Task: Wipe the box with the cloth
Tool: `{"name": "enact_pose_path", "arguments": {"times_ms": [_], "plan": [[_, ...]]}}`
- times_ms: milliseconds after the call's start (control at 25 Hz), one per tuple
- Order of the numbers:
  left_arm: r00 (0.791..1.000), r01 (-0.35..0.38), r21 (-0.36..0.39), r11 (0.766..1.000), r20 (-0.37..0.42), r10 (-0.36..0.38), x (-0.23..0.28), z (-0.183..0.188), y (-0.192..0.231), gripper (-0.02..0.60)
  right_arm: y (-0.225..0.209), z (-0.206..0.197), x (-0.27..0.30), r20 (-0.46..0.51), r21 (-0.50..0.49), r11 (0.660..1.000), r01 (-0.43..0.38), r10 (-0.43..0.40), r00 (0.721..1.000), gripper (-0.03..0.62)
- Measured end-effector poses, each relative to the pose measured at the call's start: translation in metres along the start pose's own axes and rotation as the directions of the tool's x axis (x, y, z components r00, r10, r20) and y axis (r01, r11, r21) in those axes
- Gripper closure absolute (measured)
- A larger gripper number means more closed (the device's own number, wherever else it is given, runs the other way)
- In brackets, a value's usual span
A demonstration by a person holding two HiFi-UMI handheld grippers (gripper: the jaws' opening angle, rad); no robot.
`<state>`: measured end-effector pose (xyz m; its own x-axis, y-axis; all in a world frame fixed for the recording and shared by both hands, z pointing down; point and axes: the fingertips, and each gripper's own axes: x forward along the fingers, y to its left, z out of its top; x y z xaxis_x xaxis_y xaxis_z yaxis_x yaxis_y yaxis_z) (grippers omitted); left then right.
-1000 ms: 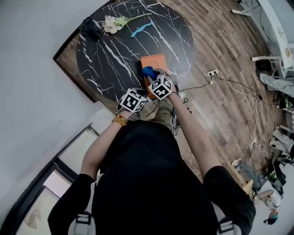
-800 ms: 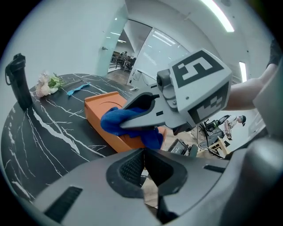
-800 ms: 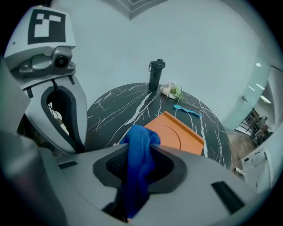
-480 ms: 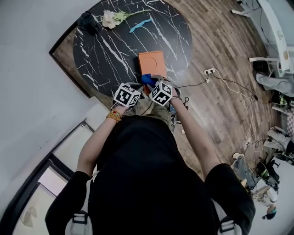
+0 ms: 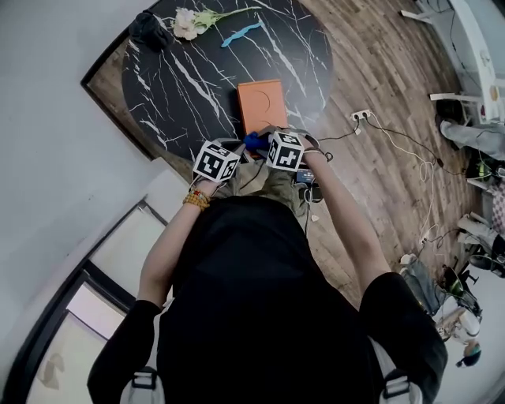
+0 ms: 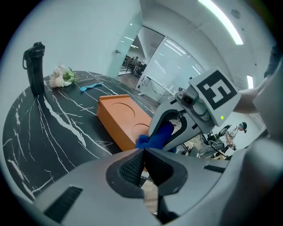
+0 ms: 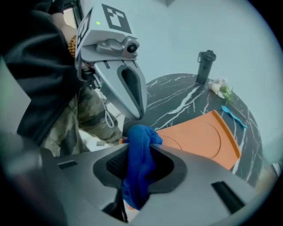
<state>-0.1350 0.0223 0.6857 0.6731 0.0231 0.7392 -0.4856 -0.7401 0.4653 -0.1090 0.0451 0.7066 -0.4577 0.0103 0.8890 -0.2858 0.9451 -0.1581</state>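
A flat orange box (image 5: 261, 104) with round recesses in its top lies at the near edge of the black marble table (image 5: 181, 87). My right gripper (image 5: 264, 144) hangs just off the box's near end, shut on a bunched blue cloth (image 7: 139, 163); the cloth (image 6: 155, 137) pokes out toward the box (image 6: 124, 121). In the right gripper view the box (image 7: 201, 137) lies beyond the jaws. My left gripper (image 5: 237, 158) is shut with nothing in it, close to the left of the right one, near the table's rim.
A black bottle (image 5: 150, 30), a white flower (image 5: 189, 22) and a small blue object (image 5: 241, 33) lie at the table's far side. A power strip (image 5: 361, 118) and cables trail over the wooden floor to the right. A white wall runs along the left.
Both grippers have drawn back toward me; the right one with the cloth has come off the box's top to its near end. The box now shows in full.
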Motion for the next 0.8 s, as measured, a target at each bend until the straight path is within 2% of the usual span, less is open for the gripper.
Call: {"name": "enact_pose_path", "arguments": {"times_ms": [80, 160, 240, 320, 440, 520, 600, 720, 800], "plan": [[1.0, 0.01, -0.021, 1.0, 0.012, -0.01, -0.001, -0.002, -0.002, 0.575, -0.001, 0.0, -0.009, -0.019, -0.089, 0.993, -0.083, 0.082, 0.996, 0.505], [0.999, 0.031, -0.044, 0.999, 0.011, -0.03, -0.004, -0.011, -0.006, 0.575, -0.015, 0.007, -0.017, 0.005, -0.132, 0.989, -0.067, 0.068, 0.998, 0.505], [0.999, 0.045, -0.065, 0.997, 0.006, -0.044, -0.004, -0.017, -0.009, 0.575, -0.051, 0.017, -0.028, 0.061, -0.124, 0.992, 0.034, -0.027, 0.998, 0.505], [0.999, 0.052, -0.074, 0.996, 0.002, -0.052, 0.0, -0.017, -0.013, 0.575, -0.095, 0.022, -0.041, 0.097, -0.109, 0.98, 0.167, -0.157, 0.983, 0.504], [0.998, 0.067, -0.068, 0.995, 0.006, -0.067, 0.004, -0.013, -0.015, 0.574, -0.153, 0.029, -0.049, 0.108, -0.134, 0.922, 0.364, -0.351, 0.93, 0.503], [0.997, 0.075, -0.063, 0.995, 0.005, -0.075, 0.004, -0.011, -0.017, 0.574, -0.178, 0.033, -0.048, 0.11, -0.164, 0.875, 0.456, -0.443, 0.89, 0.503], [0.996, 0.084, -0.057, 0.995, -0.003, -0.084, 0.008, -0.012, -0.023, 0.574, -0.188, 0.029, -0.041, 0.098, -0.199, 0.847, 0.492, -0.483, 0.87, 0.503], [0.995, 0.096, -0.047, 0.994, -0.026, -0.097, 0.018, -0.013, -0.032, 0.574, -0.188, 0.013, -0.025, 0.079, -0.249, 0.832, 0.497, -0.494, 0.866, 0.503], [0.995, 0.093, -0.047, 0.995, -0.042, -0.095, 0.021, -0.014, -0.03, 0.574, -0.19, 0.013, -0.02, 0.124, -0.206, 0.818, 0.537, -0.522, 0.844, 0.505]]}}
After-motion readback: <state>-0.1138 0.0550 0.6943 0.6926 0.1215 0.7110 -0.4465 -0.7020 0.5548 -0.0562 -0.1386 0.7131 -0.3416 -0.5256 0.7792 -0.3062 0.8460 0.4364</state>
